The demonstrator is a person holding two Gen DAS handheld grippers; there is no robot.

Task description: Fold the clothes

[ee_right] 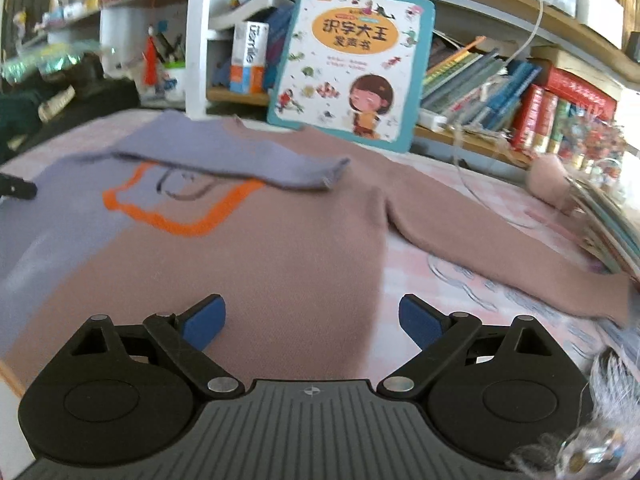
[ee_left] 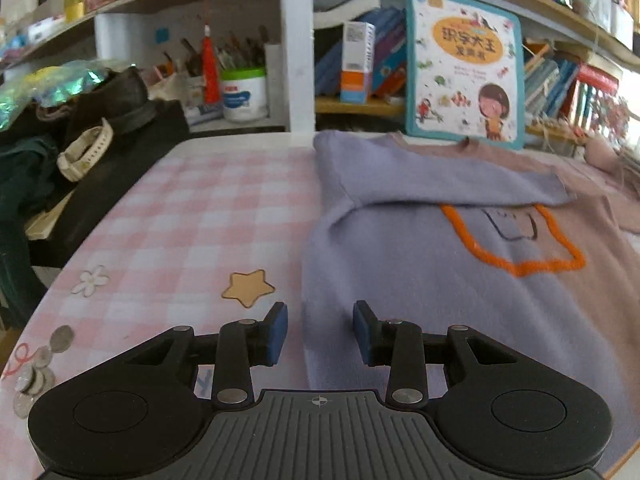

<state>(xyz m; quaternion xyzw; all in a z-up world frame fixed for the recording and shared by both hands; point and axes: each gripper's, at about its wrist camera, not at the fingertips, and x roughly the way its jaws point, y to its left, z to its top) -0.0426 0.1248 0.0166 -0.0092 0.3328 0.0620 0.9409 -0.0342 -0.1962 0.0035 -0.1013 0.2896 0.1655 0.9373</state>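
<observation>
Pink checked tablecloth (ee_left: 192, 216) under everything, with crowded bookshelves behind and a big picture book (ee_left: 464, 68) leaning at the back. Lying flat on that cloth, just in front of the picture book: a sweater (ee_right: 280, 248), half purple and half dusty pink, with an orange outline on the chest. Spread out flat most likely so folding is easy. Purple sleeve (ee_left: 440, 176) already laid across the chest, just below the picture book, so probably 1 fold done. Pink sleeve (ee_right: 500, 248) stretched out to the side, away from the picture book, not yet folded. Left gripper (ee_left: 320, 332) low over the purple edge of the sweater, far from the picture book, jaws a little way apart, nothing held. Right gripper (ee_right: 312, 320) over the pink bottom part, jaws wide apart, also holding nothing, maybe getting ready to reach for the pink sleeve. Only in the left view: a star sticker (ee_left: 248, 288), some coins (ee_left: 40, 368) and a dark pile of clothes. Only in the right view: the long pink sleeve and a row of red books.
</observation>
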